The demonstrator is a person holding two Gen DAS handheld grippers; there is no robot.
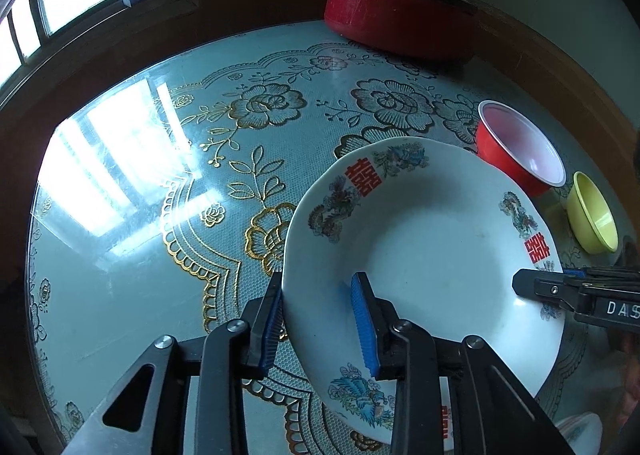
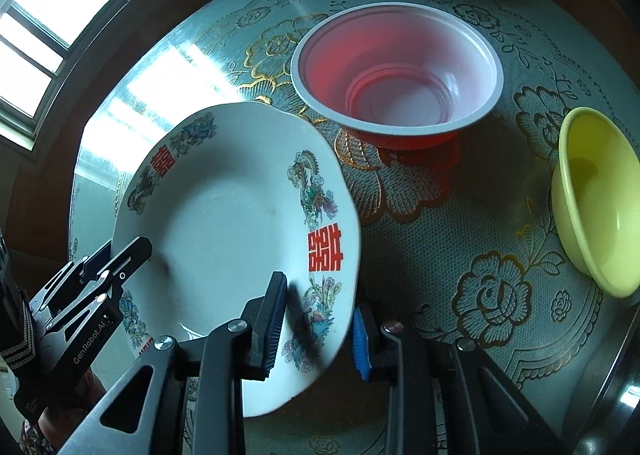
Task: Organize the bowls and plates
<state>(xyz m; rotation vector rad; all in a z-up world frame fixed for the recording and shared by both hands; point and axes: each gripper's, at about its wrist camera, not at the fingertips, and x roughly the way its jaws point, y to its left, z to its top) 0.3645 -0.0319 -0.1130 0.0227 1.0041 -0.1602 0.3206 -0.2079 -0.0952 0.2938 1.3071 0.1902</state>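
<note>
While both grippers straddle opposite edges of the white plate (image 1: 424, 239), it sits tilted above the glass-covered table (image 1: 132, 239) in the lower right of the left wrist view. The left gripper (image 1: 320, 325) stands at bottom centre of that view with one blue pad against the outside of the plate's left rim and the other inside the dish; the outer pad touches the rim, but whether the inner pad presses on the surface I cannot tell. The right gripper (image 2: 318, 331) stands at bottom centre of the right wrist view with the plate's lower right rim between its jaws, the dark pad over the painted border and the blue pad just under the edge, closed on it as far as shows. The plate carries red characters and dragon and phoenix motifs. A red bowl (image 2: 396, 71) with a white inside stands upright just beyond the plate, in the upper middle of the right wrist view. A yellow bowl (image 2: 596, 199) rests at the right edge. A red lidded pot (image 1: 400, 15) stands at the top of the left wrist view, near the wall.
</note>
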